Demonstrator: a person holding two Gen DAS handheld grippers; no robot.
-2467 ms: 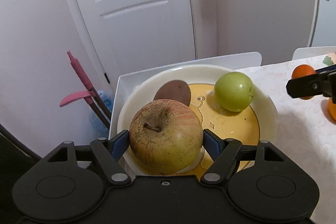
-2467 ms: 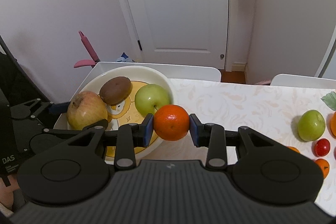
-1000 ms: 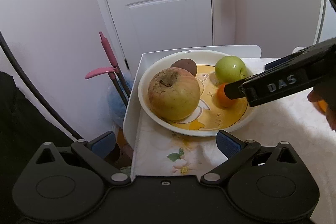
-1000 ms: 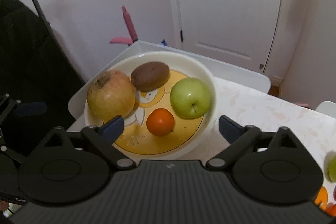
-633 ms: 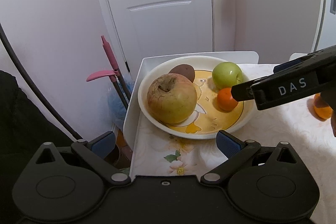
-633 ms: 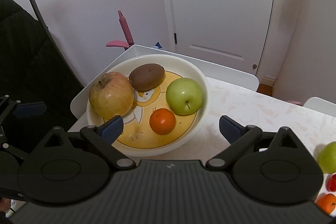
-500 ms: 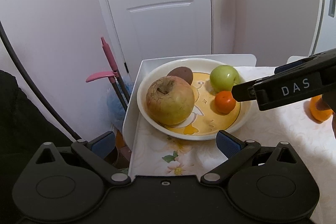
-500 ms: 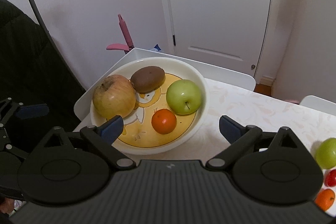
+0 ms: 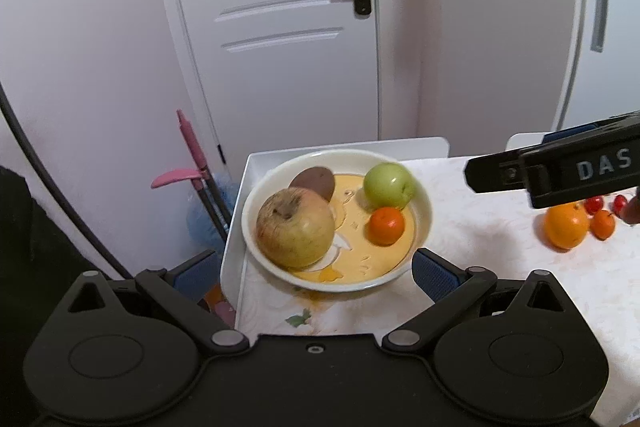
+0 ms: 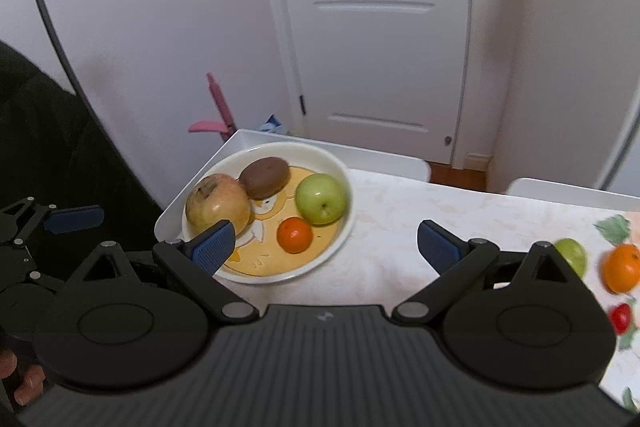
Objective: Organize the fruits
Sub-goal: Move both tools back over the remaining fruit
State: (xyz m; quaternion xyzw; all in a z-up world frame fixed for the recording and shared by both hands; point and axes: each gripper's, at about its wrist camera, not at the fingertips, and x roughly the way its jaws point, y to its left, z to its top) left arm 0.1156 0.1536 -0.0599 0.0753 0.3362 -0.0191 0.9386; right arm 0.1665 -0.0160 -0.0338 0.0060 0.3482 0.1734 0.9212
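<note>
Fruits (image 9: 295, 227) round, heaped on plate (image 9: 425, 223)

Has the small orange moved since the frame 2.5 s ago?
Yes. It was held above the table; now the small orange lies inside the plate, just in front of the green apple. The right hand-held gripper is open.

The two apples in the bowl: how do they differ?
The yellow-red apple is clearly bigger than the green apple. Its skin is blotchy, yellow with a reddish blush and brown marks around the stem, while the green apple is smooth and evenly green. The big one touches the brown kiwi; the green one sits beside the small orange. Both rest in the bowl.
</note>
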